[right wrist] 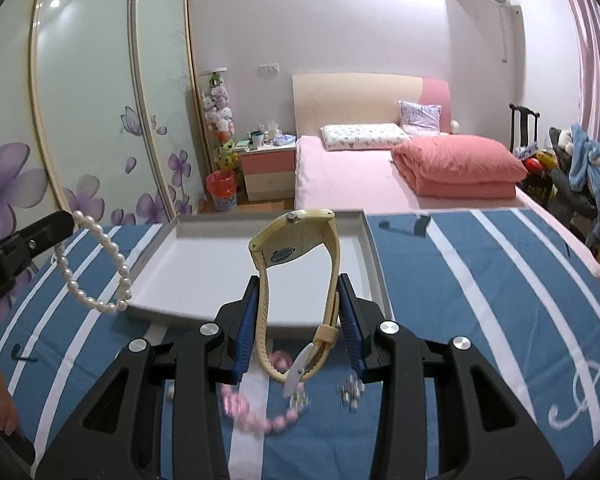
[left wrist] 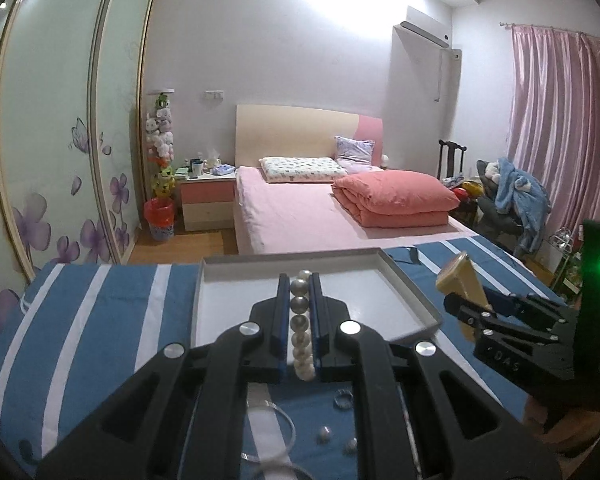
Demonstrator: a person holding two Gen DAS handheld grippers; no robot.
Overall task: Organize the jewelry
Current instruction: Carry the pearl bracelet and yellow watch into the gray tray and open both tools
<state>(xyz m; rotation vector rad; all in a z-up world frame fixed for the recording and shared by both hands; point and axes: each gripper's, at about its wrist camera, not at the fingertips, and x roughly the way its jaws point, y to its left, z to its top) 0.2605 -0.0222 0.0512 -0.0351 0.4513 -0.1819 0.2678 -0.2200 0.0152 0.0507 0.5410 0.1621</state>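
Left gripper [left wrist: 299, 316] squeezes pearl bracelet [left wrist: 300, 330], right gripper [right wrist: 300, 320] squeezes watch [right wrist: 296, 276]; white tray [right wrist: 204, 272] just ahead (empty).

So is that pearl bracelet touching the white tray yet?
Cannot tell. In the right wrist view the pearl bracelet hangs from the left gripper, its lowest pearls overlapping the white tray's near corner; neither view shows contact or a gap.

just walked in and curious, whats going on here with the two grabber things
A person is sorting jewelry on a blue striped cloth with two handheld grippers. The left gripper is shut on a pearl bracelet; the right gripper is shut on a cream watch. Both are held up near an empty white tray. A pink bead bracelet, a ring and small pieces still lie on the cloth.
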